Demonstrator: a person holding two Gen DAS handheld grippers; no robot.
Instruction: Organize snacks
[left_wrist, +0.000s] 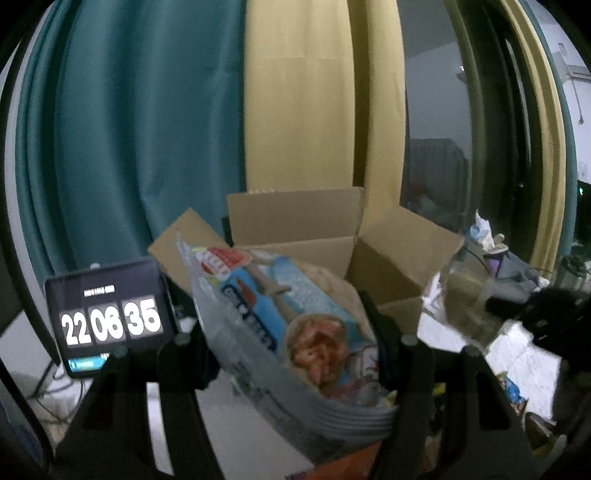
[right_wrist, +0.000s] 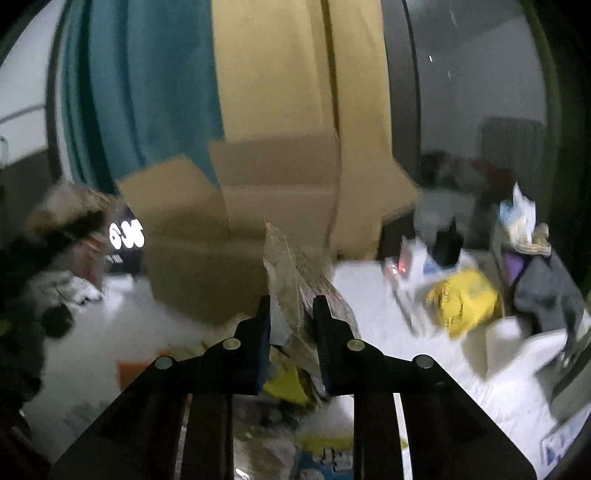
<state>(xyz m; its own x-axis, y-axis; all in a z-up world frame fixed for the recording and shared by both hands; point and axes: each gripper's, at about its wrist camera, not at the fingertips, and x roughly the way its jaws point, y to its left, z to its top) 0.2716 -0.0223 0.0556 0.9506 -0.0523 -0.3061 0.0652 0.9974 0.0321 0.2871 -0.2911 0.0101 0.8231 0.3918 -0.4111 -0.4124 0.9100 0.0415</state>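
I had the left gripper (left_wrist: 295, 350) clamped on a blue snack bag (left_wrist: 291, 328), which filled the lower centre of the left view. Its long axis slanted from upper left to lower right across the fingers. The open box (left_wrist: 391, 266) sat just behind the bag, at mid-frame, its flaps spread. In the blurred right view, the right gripper (right_wrist: 291, 314) was pinched on a clear packet (right_wrist: 291, 288) that stood up between the fingers, long axis nearly vertical. The box lay beyond it at centre, slightly left. By my reckoning the left hand was nearer the opening, so its bag would go in first, carried forward over the near wall. More snacks littered the white table (right_wrist: 369, 291).
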